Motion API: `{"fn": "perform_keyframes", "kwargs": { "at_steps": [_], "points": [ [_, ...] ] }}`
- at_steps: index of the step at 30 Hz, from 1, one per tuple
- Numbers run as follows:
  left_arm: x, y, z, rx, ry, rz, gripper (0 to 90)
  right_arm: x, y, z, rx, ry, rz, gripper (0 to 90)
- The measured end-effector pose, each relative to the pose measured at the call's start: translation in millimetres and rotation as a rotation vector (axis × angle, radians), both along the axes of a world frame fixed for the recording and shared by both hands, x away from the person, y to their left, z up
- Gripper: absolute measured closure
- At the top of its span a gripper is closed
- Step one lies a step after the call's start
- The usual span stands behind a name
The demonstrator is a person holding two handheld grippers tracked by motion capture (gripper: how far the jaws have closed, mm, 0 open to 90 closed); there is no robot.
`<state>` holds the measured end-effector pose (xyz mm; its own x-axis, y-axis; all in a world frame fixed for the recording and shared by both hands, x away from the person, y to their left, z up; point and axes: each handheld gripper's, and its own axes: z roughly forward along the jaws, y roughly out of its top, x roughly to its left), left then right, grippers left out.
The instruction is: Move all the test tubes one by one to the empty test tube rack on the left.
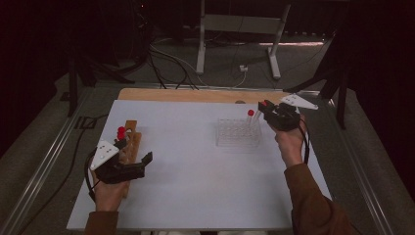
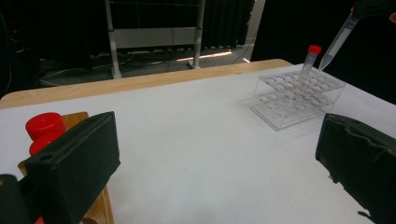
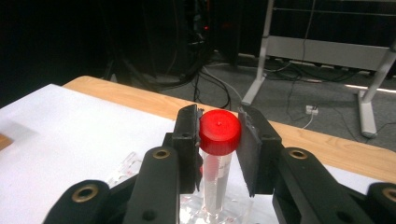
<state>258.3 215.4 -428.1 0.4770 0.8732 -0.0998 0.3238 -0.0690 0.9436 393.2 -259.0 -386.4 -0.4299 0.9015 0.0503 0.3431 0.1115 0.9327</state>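
Note:
My right gripper (image 1: 266, 108) (image 3: 219, 126) is shut on the red cap of a clear tube (image 3: 218, 133) (image 2: 338, 39). The tube hangs tilted, its pointed tip just above the far right corner of a clear plastic rack (image 1: 237, 134) (image 2: 299, 95). Another red-capped tube (image 1: 251, 113) (image 2: 312, 52) stands upright in that rack. At the table's left, my left gripper (image 1: 139, 159) (image 2: 217, 140) lies open with nothing between its jaws, beside a wooden rack (image 1: 131, 139) (image 2: 74, 119) holding red-capped tubes (image 1: 121, 131) (image 2: 45, 127).
A white sheet (image 1: 195, 171) covers the table, with a strip of bare wood (image 1: 195, 94) along its far edge. Beyond it are a dark floor with cables (image 1: 166, 63) and a grey metal stand (image 1: 240, 29). Metal rails run along both sides.

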Motion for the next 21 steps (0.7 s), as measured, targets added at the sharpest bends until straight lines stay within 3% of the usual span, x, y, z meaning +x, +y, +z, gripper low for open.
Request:
{"fn": "perform_keyframes", "kwargs": {
  "at_steps": [21],
  "points": [
    [0.4, -10.6, 0.5, 0.005, -0.001, -0.025, 0.6, -26.8, 32.4, 0.4, 0.021, 0.031, 0.171, 69.9]
  ]
}}
